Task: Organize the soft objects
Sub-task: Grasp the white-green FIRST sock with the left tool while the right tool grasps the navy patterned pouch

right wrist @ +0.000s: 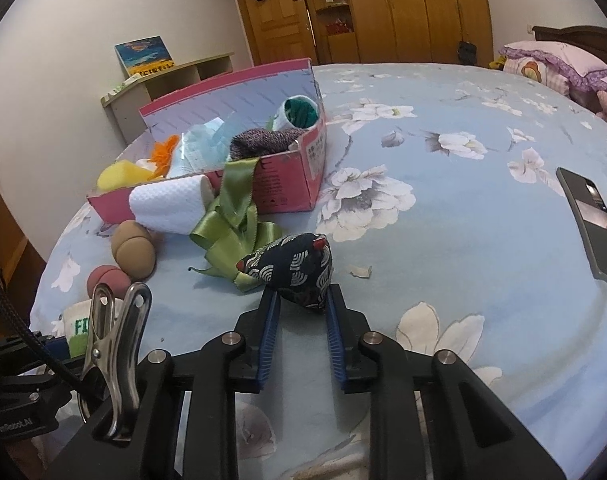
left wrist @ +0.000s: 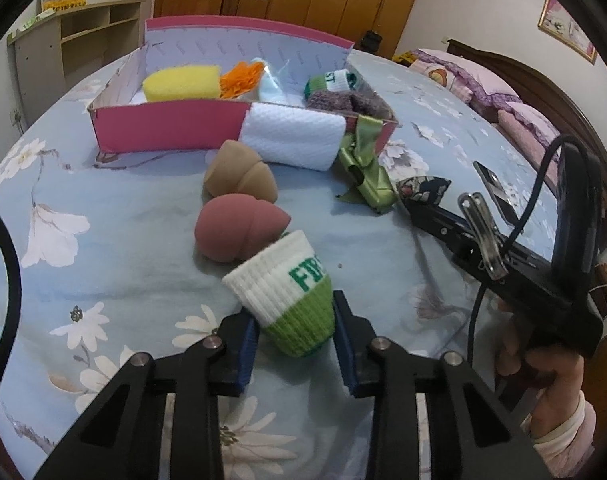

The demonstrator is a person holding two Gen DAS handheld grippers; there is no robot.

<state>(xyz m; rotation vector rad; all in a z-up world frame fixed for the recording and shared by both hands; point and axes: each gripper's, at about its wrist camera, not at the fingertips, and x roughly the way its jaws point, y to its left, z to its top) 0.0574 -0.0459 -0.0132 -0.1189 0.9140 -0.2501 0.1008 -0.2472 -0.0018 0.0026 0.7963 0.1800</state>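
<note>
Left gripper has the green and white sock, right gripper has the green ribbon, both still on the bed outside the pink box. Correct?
Not quite. The right gripper holds the dark patterned beanbag, not the green ribbon, which lies loose beside it in the right wrist view. The rest stands.

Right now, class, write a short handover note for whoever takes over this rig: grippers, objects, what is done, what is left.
Left gripper: shut on the green-white sock.
Right gripper: shut on the dark patterned beanbag.
Both items are still low over the bed.
Done: yellow sponge and other soft items lie in the pink box.
Left: both held items, two sponges, white cloth and green ribbon.
</note>
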